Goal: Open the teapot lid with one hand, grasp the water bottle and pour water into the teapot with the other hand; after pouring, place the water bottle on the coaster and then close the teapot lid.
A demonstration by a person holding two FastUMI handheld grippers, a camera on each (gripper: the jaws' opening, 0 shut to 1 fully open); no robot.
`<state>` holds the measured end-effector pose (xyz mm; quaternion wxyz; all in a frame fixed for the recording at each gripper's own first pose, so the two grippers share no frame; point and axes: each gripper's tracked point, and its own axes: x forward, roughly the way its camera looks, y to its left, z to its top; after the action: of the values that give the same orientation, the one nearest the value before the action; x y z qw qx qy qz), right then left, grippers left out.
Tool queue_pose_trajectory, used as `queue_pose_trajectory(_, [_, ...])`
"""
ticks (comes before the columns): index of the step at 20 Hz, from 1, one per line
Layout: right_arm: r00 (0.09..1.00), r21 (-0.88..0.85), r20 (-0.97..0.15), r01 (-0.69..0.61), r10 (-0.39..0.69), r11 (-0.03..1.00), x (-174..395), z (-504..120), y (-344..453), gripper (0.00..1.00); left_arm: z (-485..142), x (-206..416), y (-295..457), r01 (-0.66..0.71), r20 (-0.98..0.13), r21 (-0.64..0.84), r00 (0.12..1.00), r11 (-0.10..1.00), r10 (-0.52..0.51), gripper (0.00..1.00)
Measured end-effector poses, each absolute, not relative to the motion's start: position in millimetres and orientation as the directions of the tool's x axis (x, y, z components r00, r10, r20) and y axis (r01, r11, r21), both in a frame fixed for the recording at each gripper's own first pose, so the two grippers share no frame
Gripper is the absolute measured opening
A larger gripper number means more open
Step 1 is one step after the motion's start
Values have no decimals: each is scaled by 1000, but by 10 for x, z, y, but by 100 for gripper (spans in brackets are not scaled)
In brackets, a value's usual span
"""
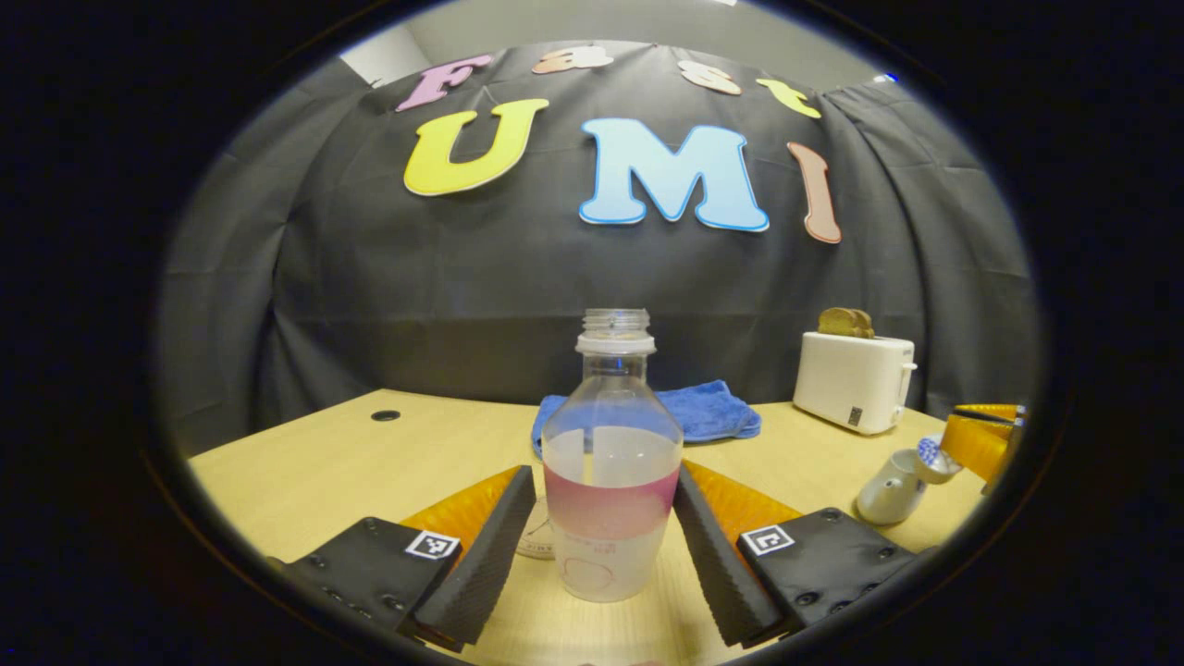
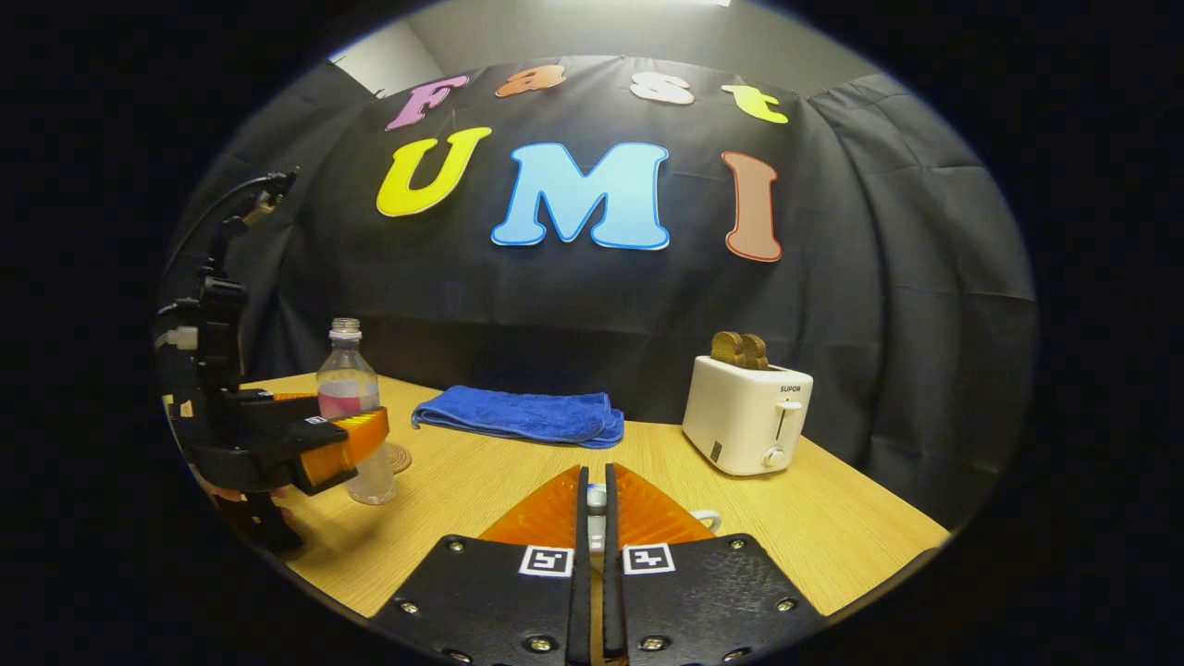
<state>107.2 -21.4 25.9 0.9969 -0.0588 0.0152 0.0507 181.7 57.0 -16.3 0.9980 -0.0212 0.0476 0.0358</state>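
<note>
Water bottle (image 1: 610,462) is seen at the centre of the left gripper view, upright on the wooden table (image 1: 351,453), uncapped and partly filled, with a pink band around its middle. It is flanked by the two fingers of the left gripper (image 1: 606,536), which are spread apart; the finger on the right of the frame appears to touch the bottle's side, while a narrow gap is seen at the finger on the left, so a firm clamp cannot be confirmed. Just behind the bottle's base, at lower centre-left, part of a round coaster (image 1: 536,541) is visible. A folded blue towel (image 1: 708,412) lies behind the bottle, and a white toaster (image 1: 853,379) with bread in its slots stands at the right. At the far right edge the teapot (image 1: 890,495) is seen on the table, with its patterned lid (image 1: 932,455) raised off it and held at the tip of the other gripper.

In the right gripper view, the right gripper (image 2: 597,504) is seen at bottom centre with its fingers drawn nearly together on a small white knob, taken to be that of the lid (image 2: 597,499); a white rim, probably the teapot's, shows just to the right of the fingertips. At the left of this frame the left gripper (image 2: 356,439) is seen around the water bottle (image 2: 347,388), with the coaster (image 2: 400,457) just beside it. The towel (image 2: 518,416) lies at centre and the toaster (image 2: 747,414) at right, both on the table (image 2: 832,518).
</note>
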Motion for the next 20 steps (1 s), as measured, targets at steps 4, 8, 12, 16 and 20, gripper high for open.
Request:
queue_pose_trajectory(4, [991, -101, -26, -133, 131, 986, 722, 252, -152, 5, -188, 1880, 547, -60, -95, -32, 994, 998, 56, 92])
queue_pose_trajectory(8, [988, -78, -13, -154, 154, 985, 354, 270, -100, 6, -175, 1800, 569, -67, -104, -22, 992, 997, 65, 87])
queue_pose_trajectory(12, [985, -20, -10, -174, 174, 985, -20, 248, -99, 5, -120, 1751, 586, -74, -105, 17, 992, 997, 75, 87])
queue_pose_trajectory(16, [986, -14, -40, -164, 163, 986, -388, 136, -232, 5, 7, 1683, 487, -52, -92, 121, 994, 991, 63, 87])
queue_pose_trajectory(20, [987, 10, -33, -158, 158, 987, -631, 79, -227, 5, 96, 1660, 298, -20, -80, 263, 996, 965, 43, 87])
